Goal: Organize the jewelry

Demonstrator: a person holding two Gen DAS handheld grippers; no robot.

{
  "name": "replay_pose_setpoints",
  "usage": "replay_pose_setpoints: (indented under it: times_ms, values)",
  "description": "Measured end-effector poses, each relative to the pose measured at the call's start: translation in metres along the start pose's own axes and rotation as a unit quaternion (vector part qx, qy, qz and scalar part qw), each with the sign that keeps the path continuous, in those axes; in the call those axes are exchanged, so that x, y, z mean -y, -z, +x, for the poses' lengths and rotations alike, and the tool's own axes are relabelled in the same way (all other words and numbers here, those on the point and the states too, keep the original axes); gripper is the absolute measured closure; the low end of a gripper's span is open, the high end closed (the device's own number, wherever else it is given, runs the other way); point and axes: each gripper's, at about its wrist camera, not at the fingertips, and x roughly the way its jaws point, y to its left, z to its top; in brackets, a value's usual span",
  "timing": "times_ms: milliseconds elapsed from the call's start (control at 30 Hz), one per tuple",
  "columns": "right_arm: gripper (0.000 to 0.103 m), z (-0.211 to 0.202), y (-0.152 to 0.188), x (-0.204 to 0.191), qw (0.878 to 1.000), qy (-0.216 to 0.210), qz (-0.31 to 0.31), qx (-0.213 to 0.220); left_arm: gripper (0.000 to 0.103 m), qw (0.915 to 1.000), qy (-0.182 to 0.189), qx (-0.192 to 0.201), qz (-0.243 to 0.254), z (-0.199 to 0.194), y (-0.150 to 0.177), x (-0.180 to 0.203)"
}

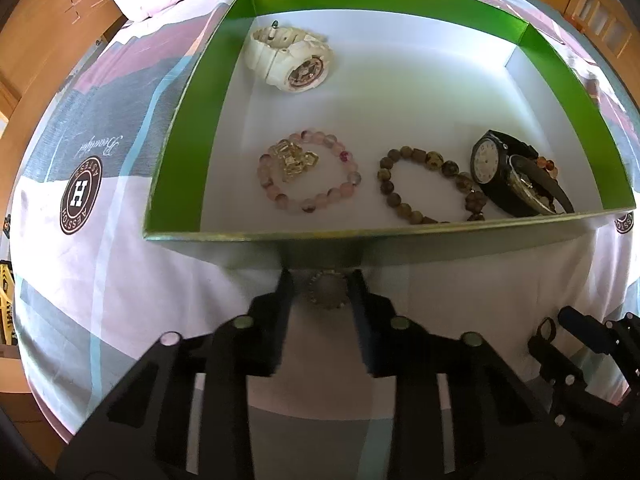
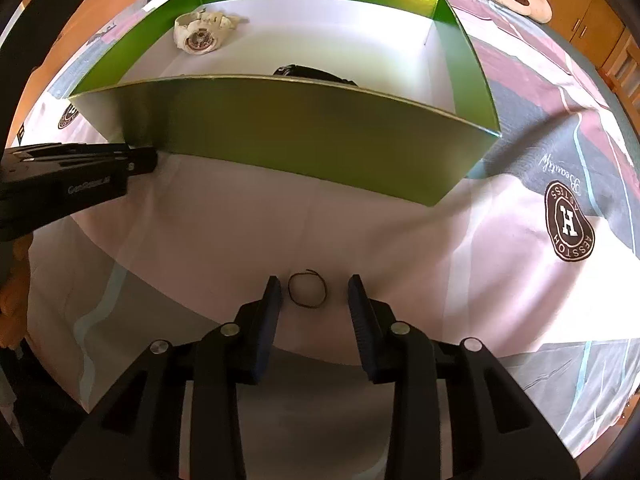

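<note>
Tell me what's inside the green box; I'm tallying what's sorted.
Inside the green box: a white watch, a pink bead bracelet, a brown bead bracelet and a black watch. The black watch covers something beaded.

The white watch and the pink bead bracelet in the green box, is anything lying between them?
No. In the left wrist view, only bare white box floor separates the white watch from the pink bead bracelet.

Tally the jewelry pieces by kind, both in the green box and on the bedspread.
Watches: 3, white, black round-faced, dark-strapped one leaning on it
Beaded bracelets: 2, pink, brown; some orange beads behind the watches, unclear
Round beaded-rim piece between the left tool fingers: 1
Thin dark ring: 1
Total: 7
</note>
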Motion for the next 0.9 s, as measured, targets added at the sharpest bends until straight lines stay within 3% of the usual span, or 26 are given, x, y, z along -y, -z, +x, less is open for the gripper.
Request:
replay_pose_setpoints:
  times_ms: [100,467,500,567,600,667,800,900]
  values:
    - [0.082,0.002,-0.001,-0.002,1.000,-0.006,-0.001,0.001,0.082,1.0000,0.003,0.003,-0.002,-0.003,0.002,0.000]
    - [0.081,0.001,-0.004,-0.001,1.000,-0.021,-0.012,-0.003,0.082,0.9979,0.049,-0.028,0.031,-0.018,0.034,0.013]
    - [0.079,0.001,-0.004,0.000,1.000,-0.023,-0.012,-0.002,0.082,0.9971,0.061,-0.031,0.035,-0.021,0.037,0.014]
    - [0.049,0.001,-0.008,0.006,1.000,-0.026,-0.012,0.000,0.080,0.9963,0.075,-0.032,0.025,-0.026,0.038,0.010]
    - [0.043,-0.002,-0.008,0.007,1.000,-0.025,-0.015,0.004,0.077,0.9965,0.075,-0.032,0.018,-0.028,0.036,0.005]
    - [0.041,-0.004,-0.008,0.007,1.000,-0.022,-0.022,0.005,0.064,0.9964,0.079,-0.031,-0.003,-0.031,0.034,-0.006]
    - [0.041,0.001,-0.007,0.003,0.999,-0.017,-0.036,-0.001,0.064,0.9935,0.093,-0.042,-0.050,-0.030,0.027,-0.030]
    - [0.041,0.006,-0.005,-0.003,0.999,-0.009,-0.050,-0.006,0.061,0.9938,0.088,-0.044,-0.052,-0.027,0.028,-0.033]
